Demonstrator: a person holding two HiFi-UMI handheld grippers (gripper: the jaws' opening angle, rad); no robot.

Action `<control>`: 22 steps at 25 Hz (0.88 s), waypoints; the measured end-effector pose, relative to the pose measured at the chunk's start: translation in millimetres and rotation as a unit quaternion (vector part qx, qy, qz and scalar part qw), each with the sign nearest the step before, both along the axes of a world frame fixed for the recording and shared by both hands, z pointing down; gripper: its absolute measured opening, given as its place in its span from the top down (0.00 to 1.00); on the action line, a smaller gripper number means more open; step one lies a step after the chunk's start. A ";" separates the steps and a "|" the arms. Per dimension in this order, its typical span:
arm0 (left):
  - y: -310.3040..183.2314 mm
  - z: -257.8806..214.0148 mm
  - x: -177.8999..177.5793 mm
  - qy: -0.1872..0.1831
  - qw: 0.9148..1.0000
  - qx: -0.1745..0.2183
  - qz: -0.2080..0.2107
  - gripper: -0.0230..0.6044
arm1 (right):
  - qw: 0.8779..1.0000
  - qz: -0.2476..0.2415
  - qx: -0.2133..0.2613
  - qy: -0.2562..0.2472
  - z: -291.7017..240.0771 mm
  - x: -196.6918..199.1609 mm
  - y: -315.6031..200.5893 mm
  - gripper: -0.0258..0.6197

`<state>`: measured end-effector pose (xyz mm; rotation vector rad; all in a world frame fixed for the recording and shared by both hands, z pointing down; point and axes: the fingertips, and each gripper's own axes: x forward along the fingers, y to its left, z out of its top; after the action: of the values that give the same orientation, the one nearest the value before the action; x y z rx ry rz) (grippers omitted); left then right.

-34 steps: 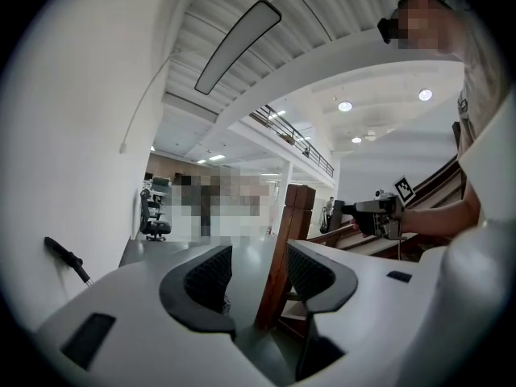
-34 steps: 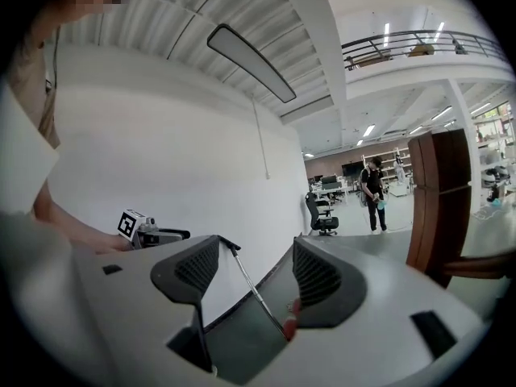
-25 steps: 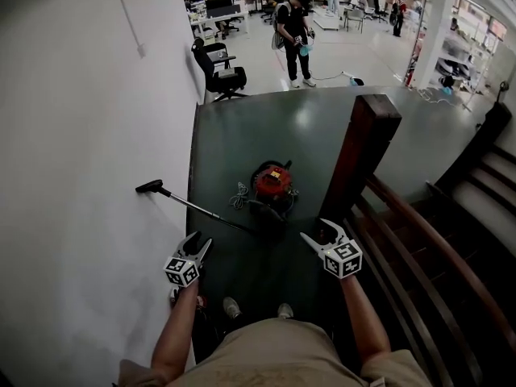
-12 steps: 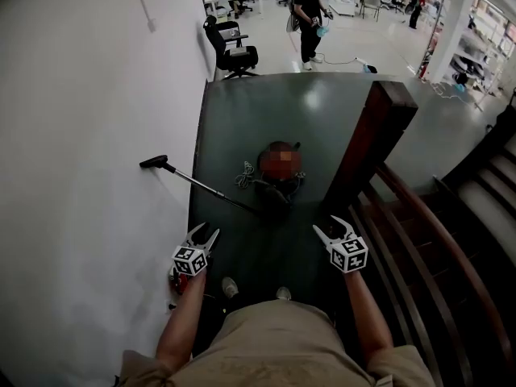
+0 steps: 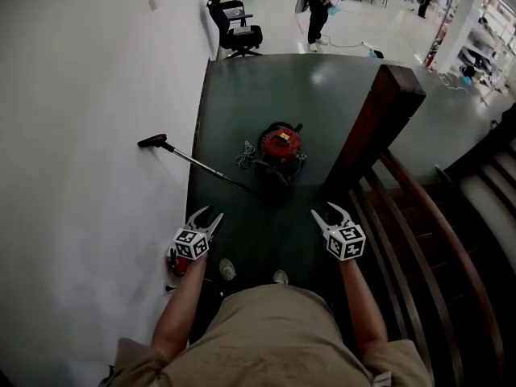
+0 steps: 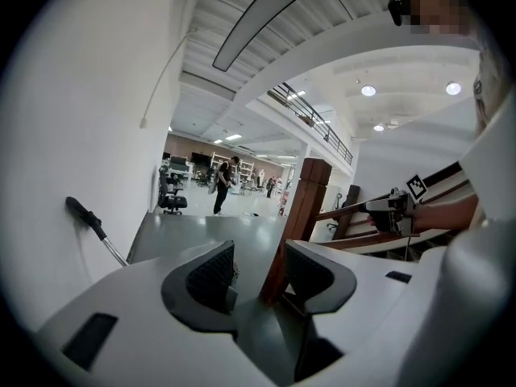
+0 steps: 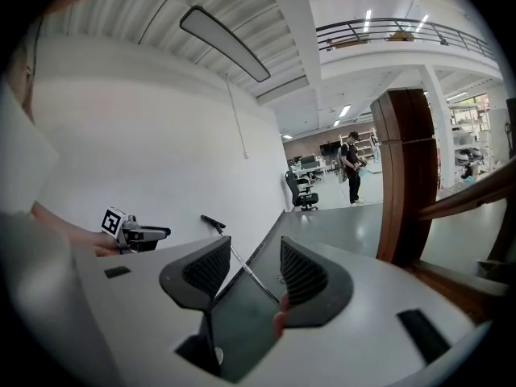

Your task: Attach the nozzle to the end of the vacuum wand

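Standing on the dark landing (image 5: 242,95), the person holds both grippers low in front. The left gripper (image 5: 205,216) has its jaws narrowly apart with nothing between them. The right gripper (image 5: 326,212) has just been closing to a similar narrow gap and is also empty. Beyond them, the vacuum wand (image 5: 201,166) slants from the red canister vacuum (image 5: 280,145) to the white wall (image 5: 89,135), with its black tip touching the wall.

"What's around you up there?"

"I'm on a dark green landing (image 5: 266,87). There's a plain white wall (image 5: 89,176) to my left, and a brown wooden post (image 5: 379,119) and stair rail (image 5: 426,208) to my right."

"And farther off?"

"A pale, shiny hall floor (image 5: 351,24), a black office chair (image 5: 240,32) and someone standing (image 5: 319,2). A long ceiling light (image 6: 256,18) hangs overhead."
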<state>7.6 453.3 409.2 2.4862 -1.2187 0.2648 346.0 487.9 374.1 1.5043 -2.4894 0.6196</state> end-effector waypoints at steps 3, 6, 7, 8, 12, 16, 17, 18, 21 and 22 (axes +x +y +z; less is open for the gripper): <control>-1.6 -0.8 6.9 0.009 1.000 0.001 0.001 0.64 | 1.000 -0.009 0.002 0.002 4.0 -2.2 1.2 0.67; 0.3 -1.2 9.3 0.010 1.000 -0.001 0.003 0.64 | 0.999 -0.022 0.014 0.025 6.1 -7.3 5.5 0.71; 1.4 -1.2 10.1 0.009 1.000 -0.002 0.004 0.64 | 0.999 -0.021 0.015 0.031 6.9 -7.7 6.4 0.71; 2.5 -1.2 10.7 0.009 1.000 -0.003 0.005 0.64 | 0.999 -0.019 0.016 0.033 7.5 -7.4 6.7 0.71; 3.8 -1.4 8.5 0.016 1.000 -0.008 0.000 0.64 | 1.000 -0.010 0.012 0.023 9.0 -6.8 5.2 0.71; 6.2 -2.5 6.4 0.022 1.000 -0.010 -0.006 0.64 | 1.000 -0.017 0.009 0.004 9.4 -12.3 9.8 0.71; 7.8 -2.4 6.1 0.022 1.000 -0.010 -0.006 0.64 | 1.000 -0.019 0.007 0.001 9.9 -14.3 12.2 0.71; 9.1 -1.9 5.8 0.021 1.000 -0.011 -0.006 0.64 | 1.000 -0.022 0.006 -0.002 11.1 -16.1 14.5 0.71; 8.4 -0.3 5.9 0.021 1.000 -0.010 -0.009 0.64 | 1.000 -0.027 0.002 -0.007 16.8 -17.8 17.0 0.71; 7.5 -0.6 6.3 0.021 1.000 -0.009 -0.010 0.64 | 1.000 -0.027 0.001 -0.009 18.1 -17.5 16.8 0.71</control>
<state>13.9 460.8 408.6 2.4497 -1.2186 0.2172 328.6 504.7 392.2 1.4328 -2.5350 0.6236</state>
